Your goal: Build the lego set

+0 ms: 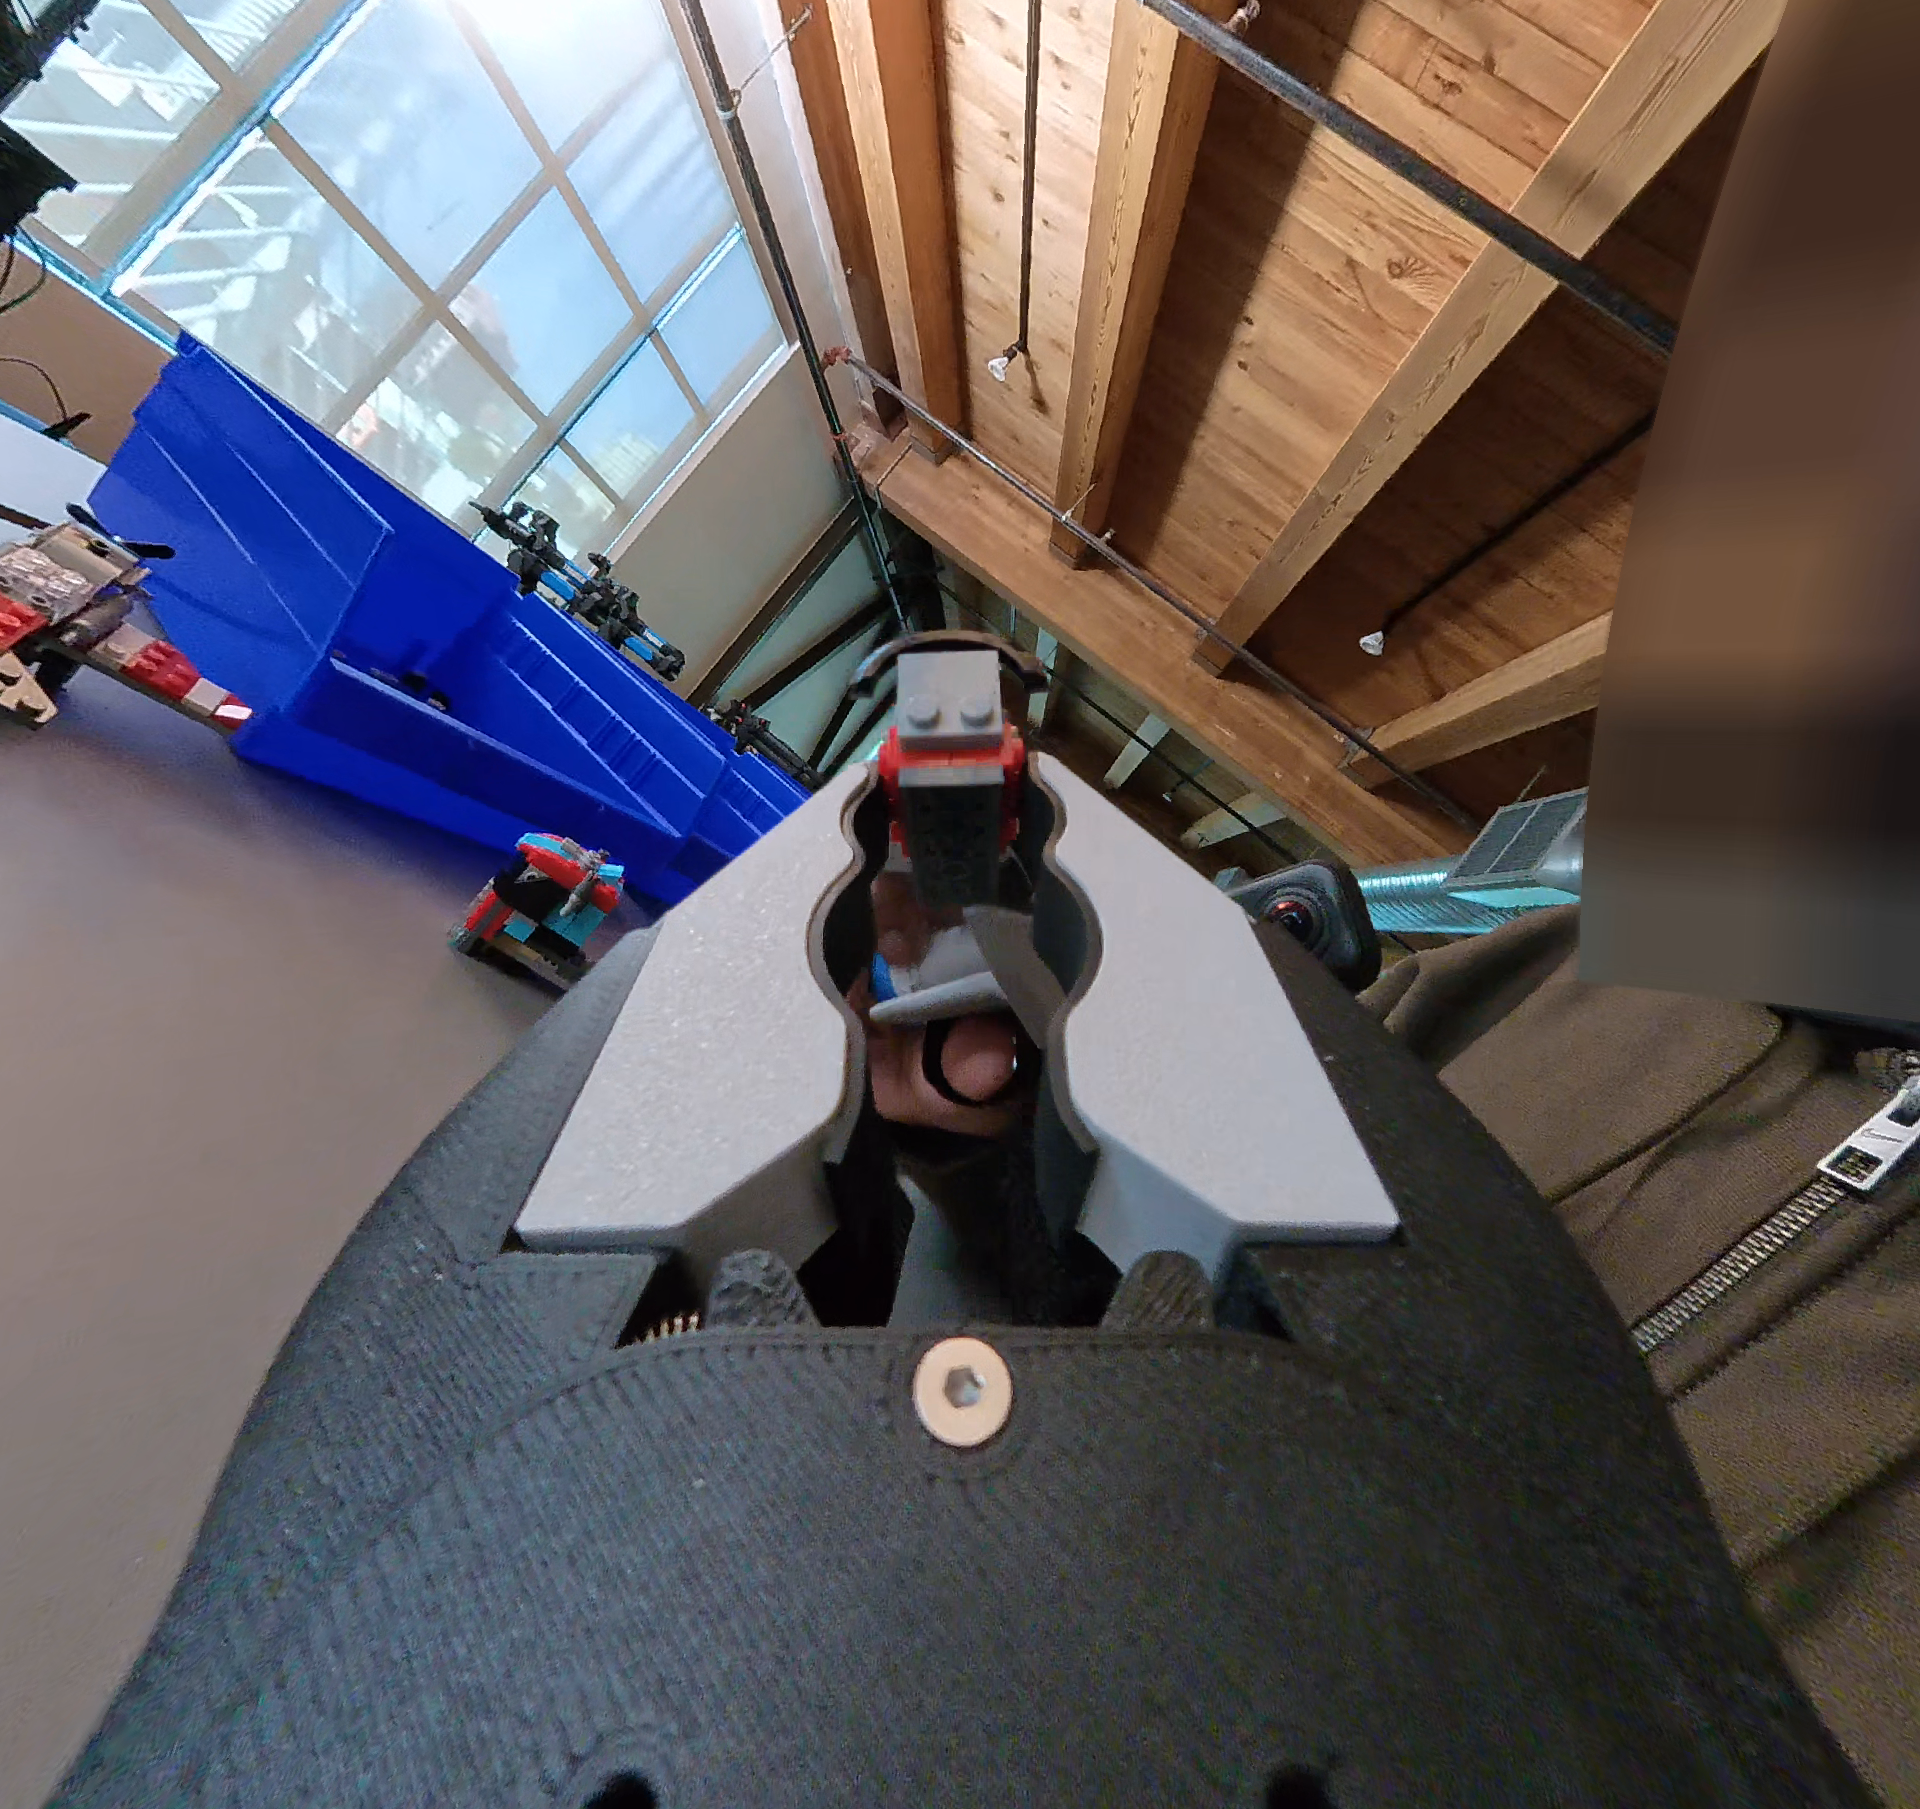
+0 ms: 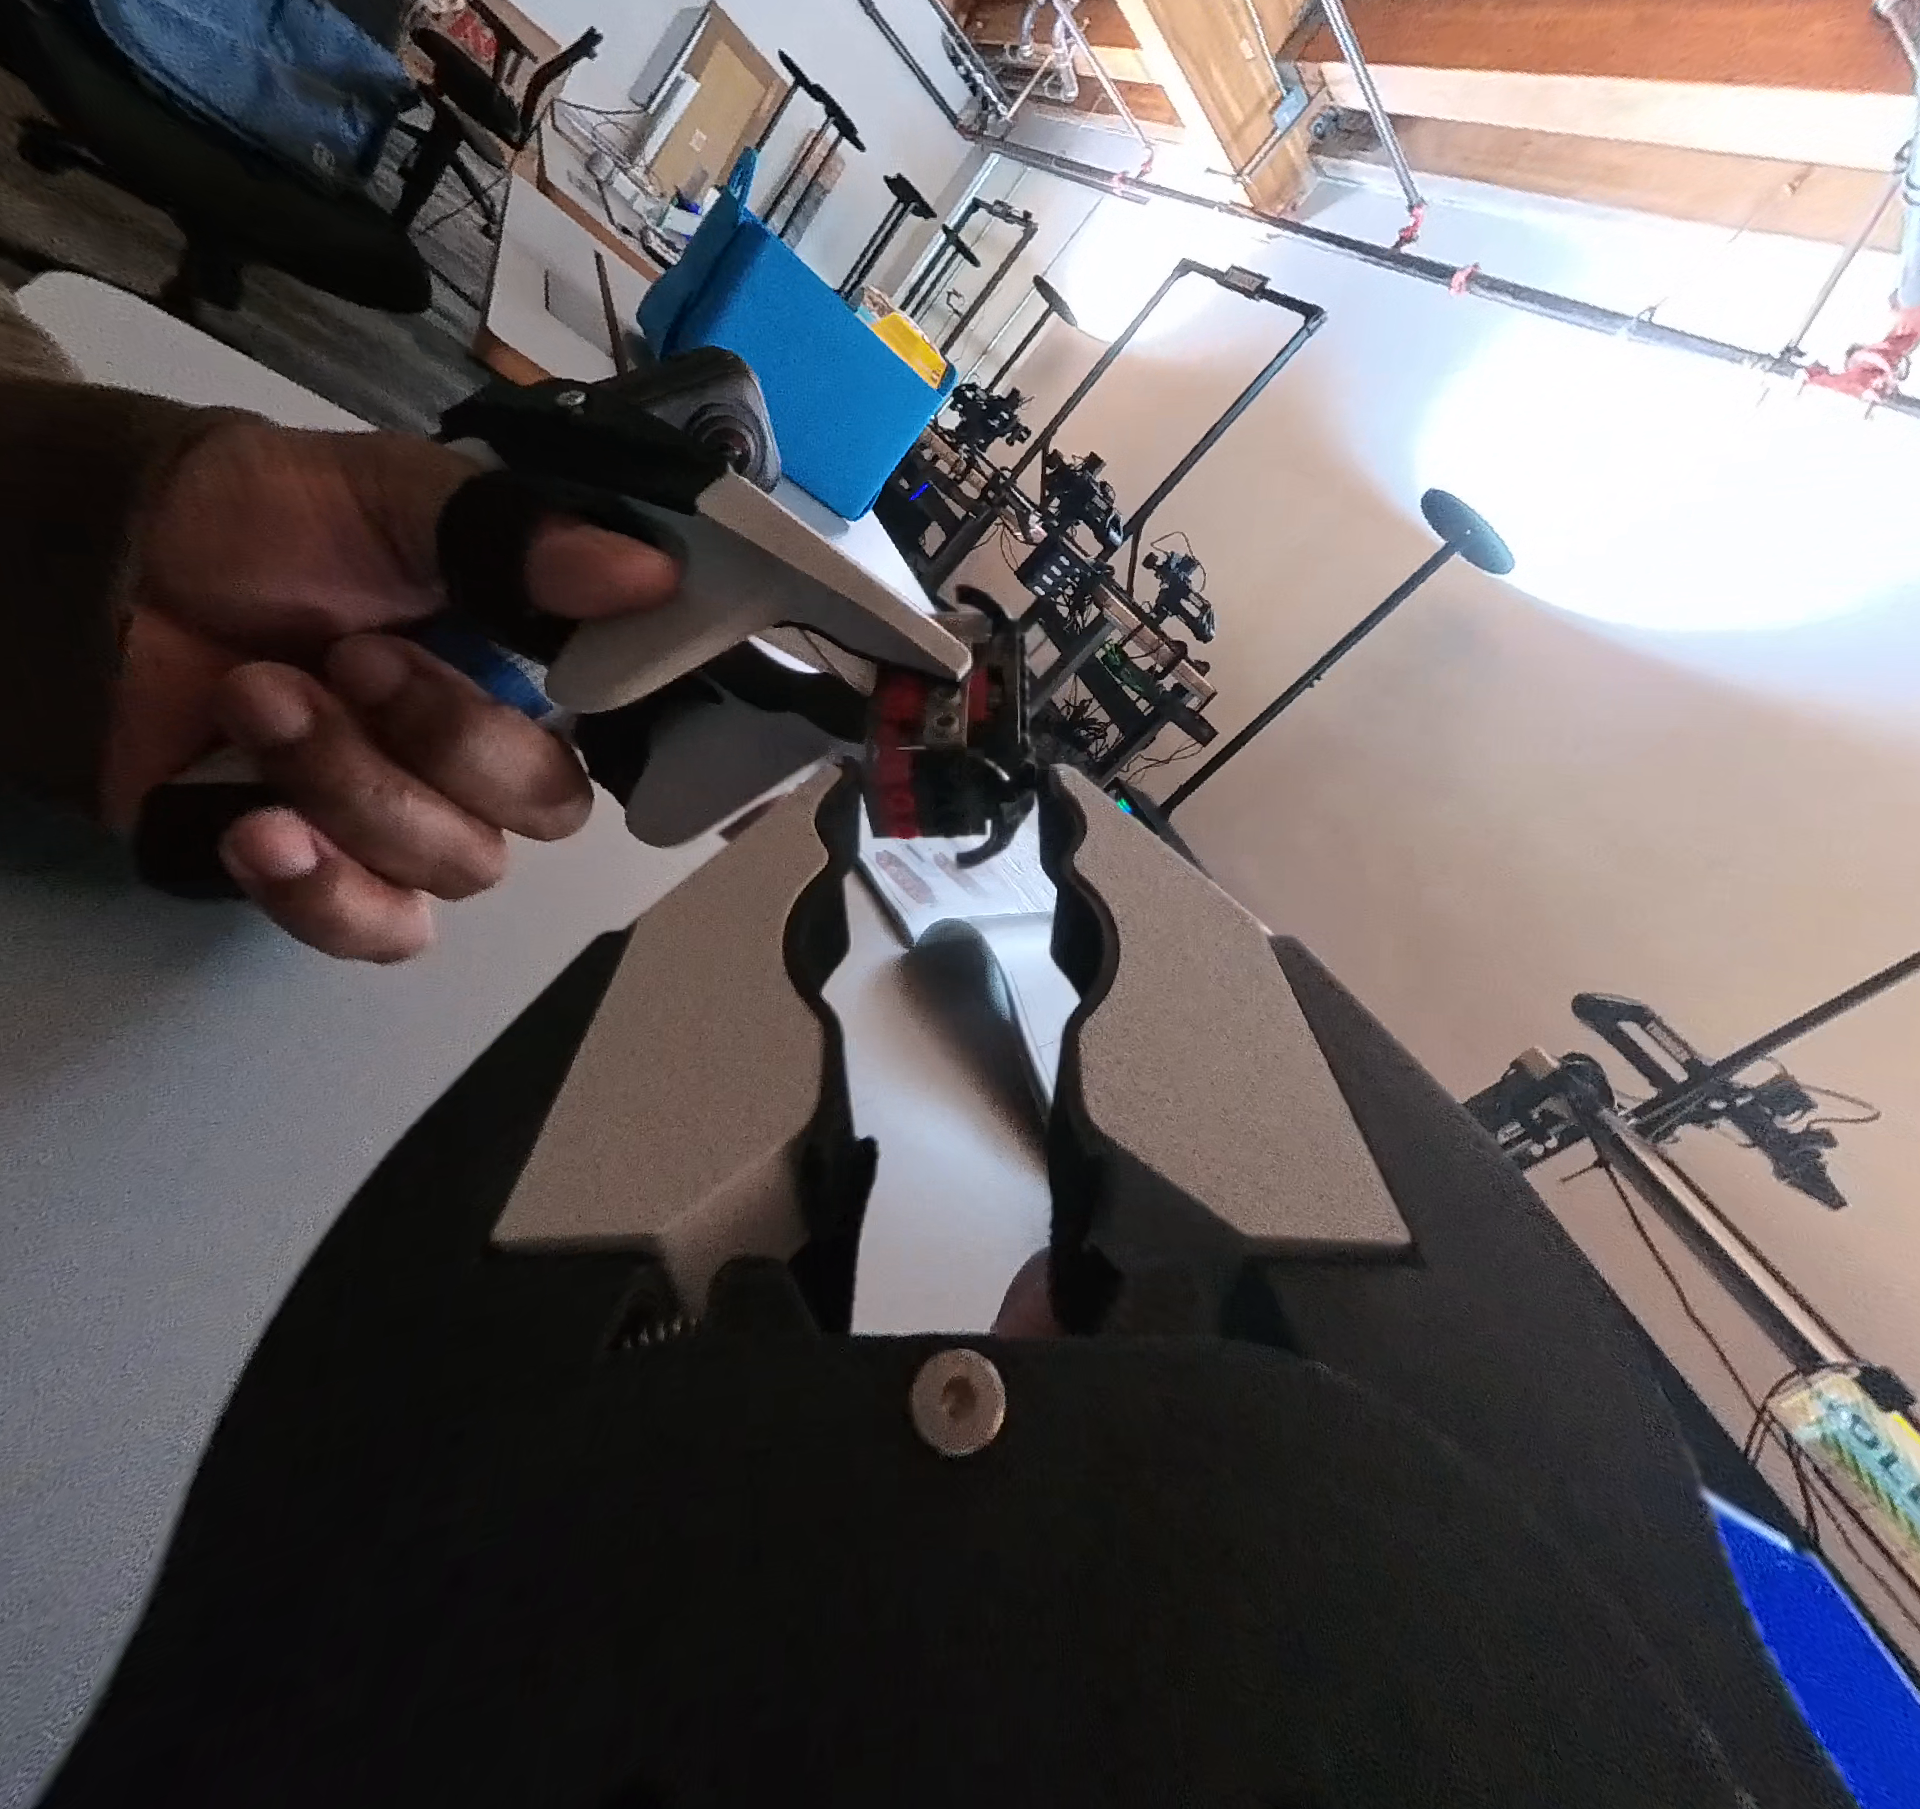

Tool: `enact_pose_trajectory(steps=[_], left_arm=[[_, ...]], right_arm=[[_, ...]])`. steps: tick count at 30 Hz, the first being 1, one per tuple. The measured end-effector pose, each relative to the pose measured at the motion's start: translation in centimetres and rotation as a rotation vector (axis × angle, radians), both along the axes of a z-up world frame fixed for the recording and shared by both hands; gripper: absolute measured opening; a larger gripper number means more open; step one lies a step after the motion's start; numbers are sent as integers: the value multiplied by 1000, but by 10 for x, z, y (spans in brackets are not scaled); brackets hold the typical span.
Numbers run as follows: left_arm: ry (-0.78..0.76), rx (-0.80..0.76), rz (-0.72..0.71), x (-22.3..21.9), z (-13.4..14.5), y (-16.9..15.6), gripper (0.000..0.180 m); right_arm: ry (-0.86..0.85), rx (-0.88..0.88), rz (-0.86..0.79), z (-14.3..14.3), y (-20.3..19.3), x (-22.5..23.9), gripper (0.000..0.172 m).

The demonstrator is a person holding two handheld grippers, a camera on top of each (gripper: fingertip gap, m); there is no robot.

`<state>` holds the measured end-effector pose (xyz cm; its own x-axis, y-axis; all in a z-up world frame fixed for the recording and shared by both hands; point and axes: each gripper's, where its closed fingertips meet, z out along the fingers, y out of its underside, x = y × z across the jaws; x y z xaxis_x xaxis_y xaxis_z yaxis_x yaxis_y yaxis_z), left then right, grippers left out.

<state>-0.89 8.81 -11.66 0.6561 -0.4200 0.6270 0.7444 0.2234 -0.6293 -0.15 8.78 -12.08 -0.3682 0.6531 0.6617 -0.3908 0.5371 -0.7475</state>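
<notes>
Counter [image 1: 156, 980], grey, is carrying blue bins [image 1: 343, 564] stacked along its far side. Small brick model [image 1: 545, 902], red, teal and black, is sitting just beside the bins. Left tongs [image 1: 951, 803] are clamping a brick assembly [image 1: 948, 751], red and grey with a black curved piece, held up off the counter; its long axis is running along the fingers, studded grey end pointing away from the camera. Right tongs [image 2: 940, 803] are standing apart, fingertips flanking the assembly, contact unclear.
</notes>
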Motion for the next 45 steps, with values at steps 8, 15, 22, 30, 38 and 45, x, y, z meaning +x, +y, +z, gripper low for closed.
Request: enact_pose_trajectory(steps=[8,15,22,30,38,45], left_arm=[[97,-53,-71,19,-4,5,25],[213,-91,-11,22,-6,6,24],[233,-29,130,2,7,-11,24],[320,-54,183,5,7,-11,24],[441,-59,175,18,9,-12,25],[477,-35,174,18,14,-16,25]], right_arm=[[23,74,97,2,7,15,32],[-29,60,105,-1,12,17,34],[-319,-47,8,-30,52,31,42],[-855,-92,-66,-111,68,54,42],[-970,9,-125,-139,62,55,46],[-1010,8,-133,-146,64,53,17]])
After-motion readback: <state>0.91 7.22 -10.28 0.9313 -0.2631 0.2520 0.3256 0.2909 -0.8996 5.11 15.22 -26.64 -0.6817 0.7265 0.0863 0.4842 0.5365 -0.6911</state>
